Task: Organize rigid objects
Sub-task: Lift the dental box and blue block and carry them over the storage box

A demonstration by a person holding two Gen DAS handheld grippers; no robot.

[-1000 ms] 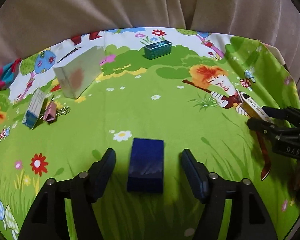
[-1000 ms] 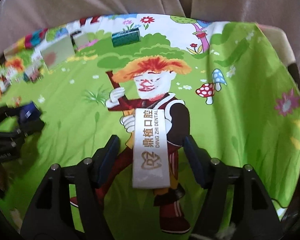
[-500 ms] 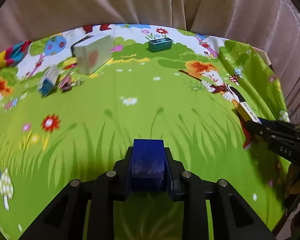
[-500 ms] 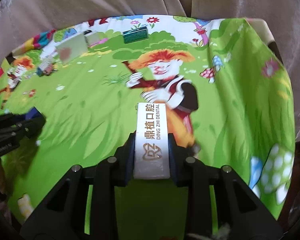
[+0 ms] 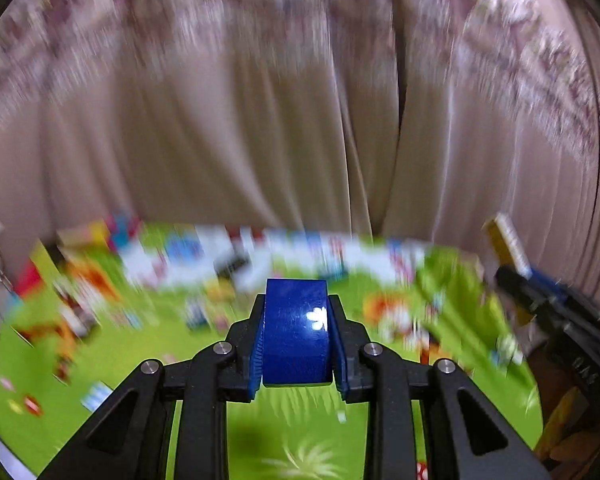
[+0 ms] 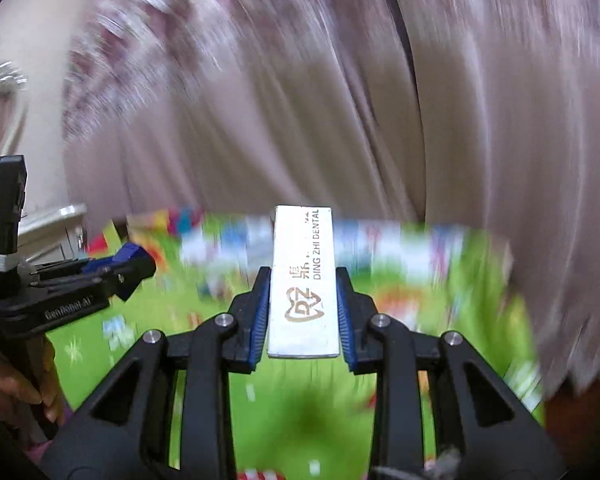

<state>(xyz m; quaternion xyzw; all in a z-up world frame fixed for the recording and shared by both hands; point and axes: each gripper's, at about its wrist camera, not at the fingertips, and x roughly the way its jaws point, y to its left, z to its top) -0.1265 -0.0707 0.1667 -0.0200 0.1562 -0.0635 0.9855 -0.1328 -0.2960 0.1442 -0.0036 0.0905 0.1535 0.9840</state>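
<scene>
Progress check: both pickups look done, with the left gripper (image 5: 296, 346) jaws clamped on a glossy blue block (image 5: 295, 336) and the right gripper (image 6: 303, 312) jaws gripping a long white box (image 6: 303, 284) marked "DING ZHI DENTAL". Both are held up off the green cartoon surface (image 5: 148, 364), so placing is left. Everything behind is too blurred to tell where they should go.

The white box (image 6: 303, 280) reads "DING ZHI DENTAL"; the left gripper (image 6: 134, 266) body reads "GenRobot.AI".
</scene>
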